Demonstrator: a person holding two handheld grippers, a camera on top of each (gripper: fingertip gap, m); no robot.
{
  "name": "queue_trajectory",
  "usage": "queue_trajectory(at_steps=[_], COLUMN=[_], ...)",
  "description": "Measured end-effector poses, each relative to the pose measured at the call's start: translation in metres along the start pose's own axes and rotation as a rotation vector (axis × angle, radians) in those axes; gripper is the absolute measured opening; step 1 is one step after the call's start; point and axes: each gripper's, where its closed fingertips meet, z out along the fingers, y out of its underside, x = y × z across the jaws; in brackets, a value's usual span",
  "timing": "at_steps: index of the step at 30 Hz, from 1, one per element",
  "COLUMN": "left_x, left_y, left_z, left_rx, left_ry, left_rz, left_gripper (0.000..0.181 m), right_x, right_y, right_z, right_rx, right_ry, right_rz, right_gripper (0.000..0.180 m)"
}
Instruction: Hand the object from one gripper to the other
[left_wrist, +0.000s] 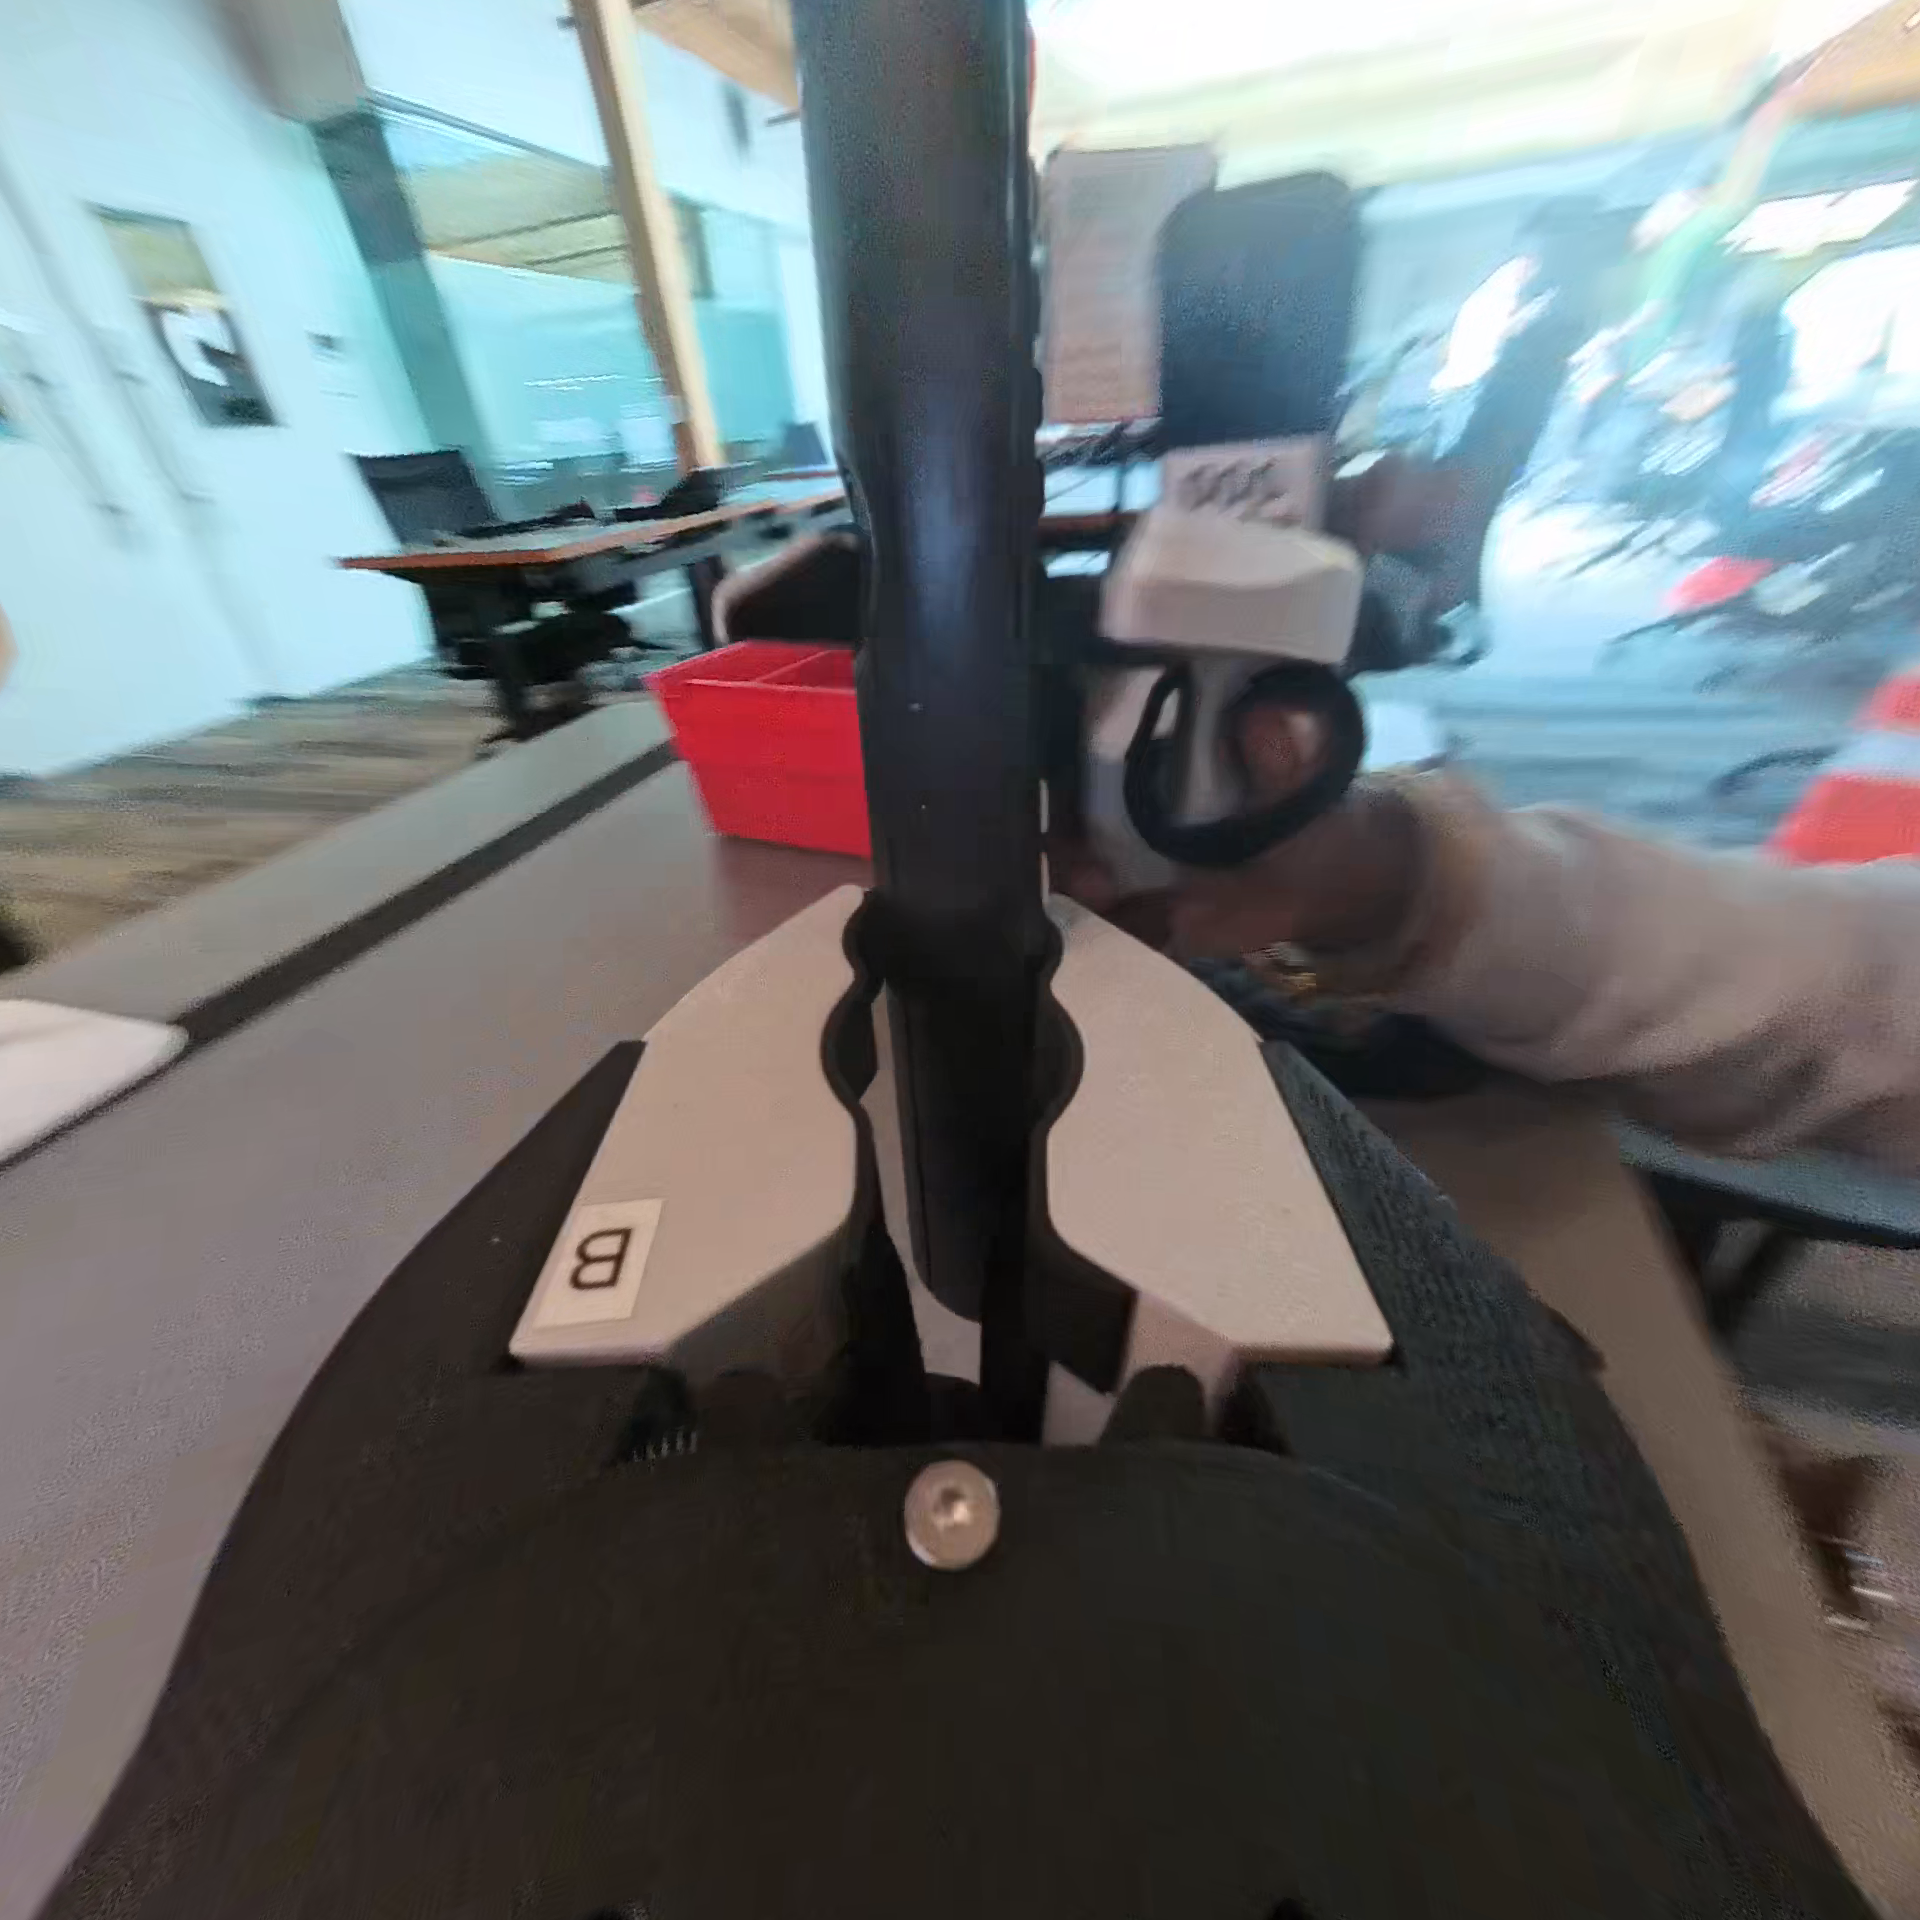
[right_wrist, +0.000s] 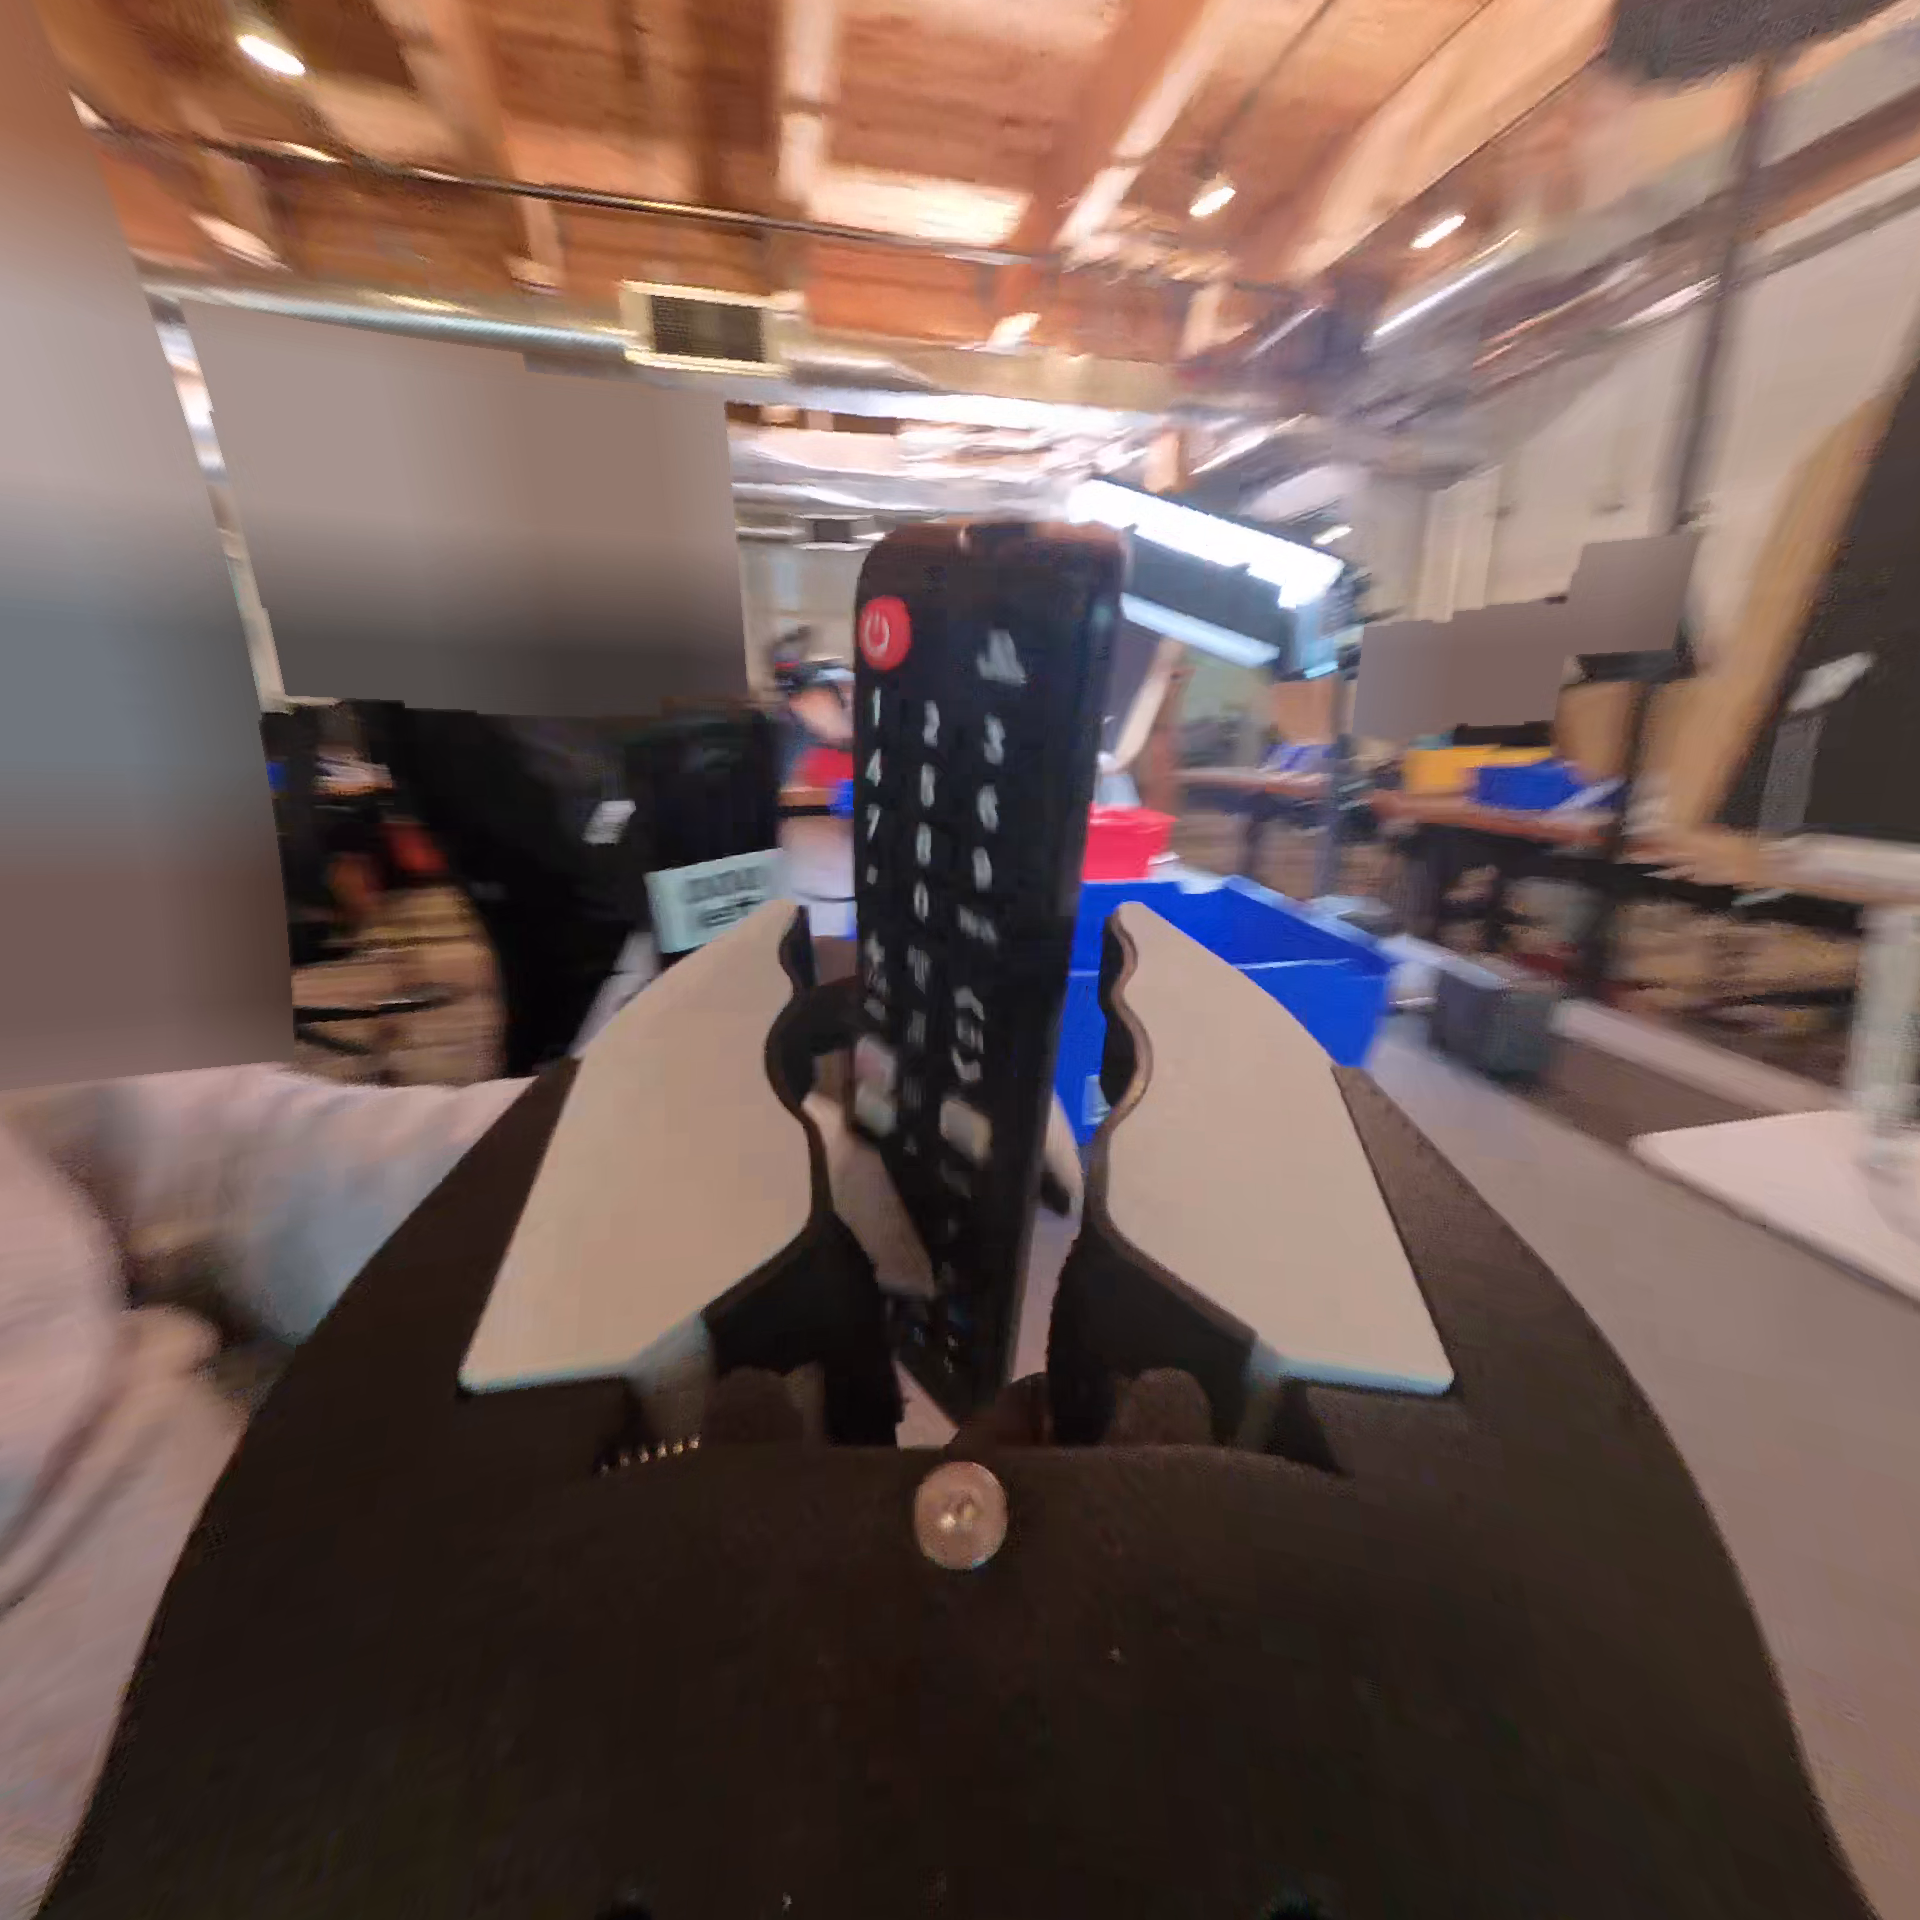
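Twice sighted the remote, once per view. Found it upright, clear of the table, clenched at its lower end between the fingers of the left gripper.

Left wrist view: saw only the remote's back, a smooth, glossy black, rounded bar. Noted pale grey, matte finger plates with wavy black inner pads pressed against both its sides. Picked out beyond it a blocky grey housing with a black loop, held by a hand in a pale sleeve. Marked a red plastic bin, divided inside, on the table behind.

Right wrist view: got the button face instead, with a round red power button at top and rows of pale keys below. Recorded the right gripper as released, fingers spread, with a gap left on each side of the remote. Spotted a blue bin behind and a white mat at right. Lost most background detail to blur.
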Motion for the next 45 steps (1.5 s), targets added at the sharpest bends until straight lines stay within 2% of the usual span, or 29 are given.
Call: queue_trajectory(at_steps=[2,4,7,9,11,13,15,17,20,23,27,28,31,33,36,39,41,43,45], left_x=[0.015,0.027,0.035,0.033,0.022,0.005,-0.011,-0.024,-0.028,-0.03,-0.023,-0.014,0.019,0.036,0.055,0.062,0.058,0.042,0.017], left_y=[-0.008,-0.009,-0.003,-0.001,-0.004,-0.003,-0.001,0.001,0.0,0.005,0.003,0.0,-0.007,-0.007,-0.003,0.0,-0.002,-0.003,-0.002], left_z=[-0.005,-0.008,-0.008,-0.007,-0.004,-0.002,-0.001,-0.002,0.0,0.002,0.001,0.002,-0.001,-0.004,-0.005,-0.004,-0.004,0.0,0.003], left_rx=[0.052,0.048,0.007,-0.001,0.021,0.032,0.015,-0.026,-0.066,-0.109,-0.06,-0.025,0.042,0.044,0.023,0.002,0.009,0.019,0.02], left_ry=[0.18,0.307,0.366,0.349,0.268,0.112,-0.069,-0.261,-0.419,-0.462,-0.332,-0.228,0.102,0.253,0.384,0.418,0.405,0.302,0.095], left_rz=[-0.128,-0.234,-0.258,-0.249,-0.242,-0.176,-0.04,0.16,0.384,0.422,0.286,0.224,0.037,-0.052,-0.072,-0.067,-0.093,-0.103,-0.039], left_gripper=[0.025,0.025,0.026,0.025,0.027,0.049,0.063,0.069,0.07,0.057,0.053,0.053,0.053,0.053,0.052,0.053,0.052,0.054,0.063], right_x=[-0.01,-0.02,-0.028,-0.027,-0.023,-0.008,0.005,0.014,0.016,0.014,0.01,0.004,-0.017,-0.026,-0.035,-0.048,-0.047,-0.038,-0.02], right_y=[0.006,0.011,0.016,0.021,0.02,0.019,0.018,0.017,0.015,0.018,0.018,0.015,-0.001,-0.001,-0.003,0.002,0.002,0.004,0.005], right_z=[-0.005,-0.009,-0.009,-0.009,-0.007,-0.003,-0.002,-0.002,0.0,0.003,0.006,0.006,0.001,-0.005,-0.01,-0.011,-0.011,-0.008,-0.004], right_rx=[-0.053,-0.09,-0.122,-0.177,-0.172,-0.15,-0.131,-0.102,-0.068,-0.058,-0.063,-0.052,0.017,0.001,-0.001,-0.04,-0.068,-0.078,-0.064], right_ry=[-0.161,-0.293,-0.342,-0.312,-0.238,-0.086,0.049,0.144,0.218,0.247,0.205,0.14,-0.102,-0.224,-0.347,-0.43,-0.407,-0.315,-0.157], right_rz=[0.14,0.261,0.304,0.237,0.134,0.056,0.003,-0.022,-0.041,-0.047,-0.04,-0.036,-0.007,0.076,0.207,0.227,0.199,0.14,0.076], right_gripper=[0.064,0.065,0.026,0.025,0.025,0.024,0.024,0.025,0.024,0.024,0.028,0.032,0.062,0.073,0.072,0.052,0.052,0.052,0.051])
